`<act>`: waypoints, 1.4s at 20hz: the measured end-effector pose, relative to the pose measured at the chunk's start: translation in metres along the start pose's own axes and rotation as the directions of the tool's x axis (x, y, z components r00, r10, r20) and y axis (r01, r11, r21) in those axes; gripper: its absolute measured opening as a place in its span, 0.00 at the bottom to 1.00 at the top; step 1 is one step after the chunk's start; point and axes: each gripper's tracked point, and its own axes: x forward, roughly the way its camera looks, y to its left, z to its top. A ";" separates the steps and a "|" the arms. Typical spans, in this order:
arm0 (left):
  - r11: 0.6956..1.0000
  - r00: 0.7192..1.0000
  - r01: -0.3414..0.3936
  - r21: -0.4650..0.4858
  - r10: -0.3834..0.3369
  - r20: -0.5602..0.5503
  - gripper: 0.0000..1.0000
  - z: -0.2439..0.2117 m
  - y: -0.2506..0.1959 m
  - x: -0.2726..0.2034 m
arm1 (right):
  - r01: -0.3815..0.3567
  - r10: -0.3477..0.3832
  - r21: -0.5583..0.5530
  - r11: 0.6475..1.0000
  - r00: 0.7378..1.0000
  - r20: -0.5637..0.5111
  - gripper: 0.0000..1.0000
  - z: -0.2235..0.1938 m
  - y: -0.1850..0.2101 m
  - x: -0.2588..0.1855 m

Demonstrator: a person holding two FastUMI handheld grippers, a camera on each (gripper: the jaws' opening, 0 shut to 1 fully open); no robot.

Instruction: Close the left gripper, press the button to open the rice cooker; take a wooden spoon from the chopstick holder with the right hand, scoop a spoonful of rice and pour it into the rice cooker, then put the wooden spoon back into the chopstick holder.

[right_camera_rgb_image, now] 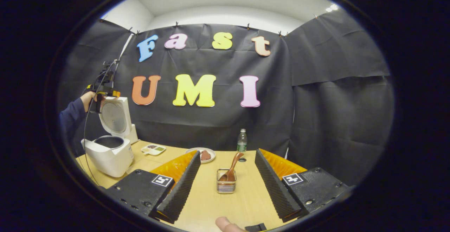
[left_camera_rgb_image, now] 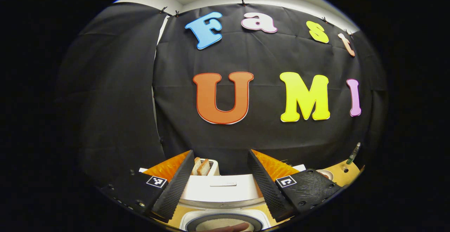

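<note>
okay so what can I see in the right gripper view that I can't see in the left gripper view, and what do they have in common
Right gripper view alone: the wooden spoon standing in the chopstick holder between the open right gripper fingers, a water bottle, a plate, a small tray, and a hand holding the left gripper above the raised lid.

Left gripper view alone: a toaster with bread slices behind the cooker, seen between its own open fingers.

Shared: the opened rice cooker and the wooden table.

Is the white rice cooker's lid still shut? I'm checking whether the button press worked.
No: in the right gripper view the white rice cooker stands with its lid raised upright, the dark inner pot exposed.
</note>
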 end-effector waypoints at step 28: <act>1.000 0.932 0.022 -0.014 -0.026 -0.362 0.99 -0.189 -0.009 -0.135 | -0.227 0.226 0.005 0.974 0.973 0.039 0.98 -0.029 0.064 -0.061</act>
